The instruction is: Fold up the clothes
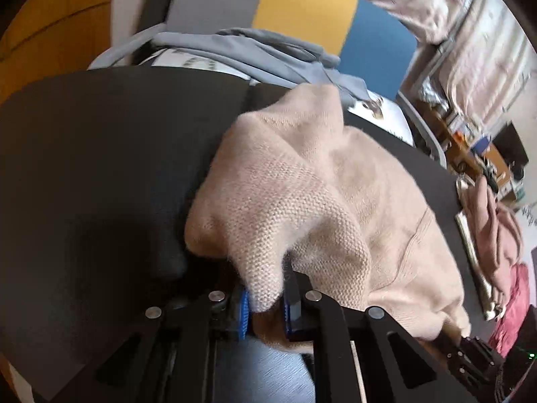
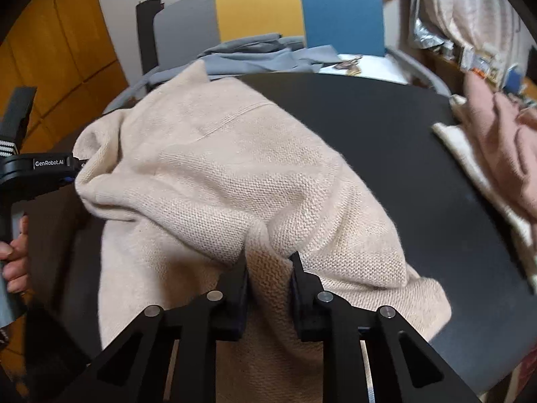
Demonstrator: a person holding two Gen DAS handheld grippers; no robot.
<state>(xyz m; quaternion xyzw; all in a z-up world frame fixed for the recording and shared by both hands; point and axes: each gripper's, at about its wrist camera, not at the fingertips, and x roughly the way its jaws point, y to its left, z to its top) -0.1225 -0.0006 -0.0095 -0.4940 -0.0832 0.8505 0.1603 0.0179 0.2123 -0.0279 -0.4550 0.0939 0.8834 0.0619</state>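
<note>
A beige knitted sweater (image 1: 302, 194) (image 2: 218, 174) lies bunched across the black round table (image 1: 100, 151) (image 2: 386, 127). My left gripper (image 1: 265, 305) is shut on a fold of the sweater's edge, the blue pads pinching the knit. In the right wrist view the left gripper (image 2: 72, 171) grips the sweater at its left side, held by a hand (image 2: 13, 262). My right gripper (image 2: 268, 268) is shut on a raised fold at the sweater's near edge. The right gripper (image 1: 470, 352) shows at the lower right of the left wrist view, its fingertips hidden under the knit.
A grey garment (image 1: 241, 50) (image 2: 261, 53) lies on a chair with grey, yellow and blue back panels (image 2: 265, 10) behind the table. Pink clothes (image 1: 496, 235) (image 2: 503, 144) and a cream cloth (image 2: 470, 161) sit at the table's right edge. Cluttered shelves (image 1: 476, 147) stand far right.
</note>
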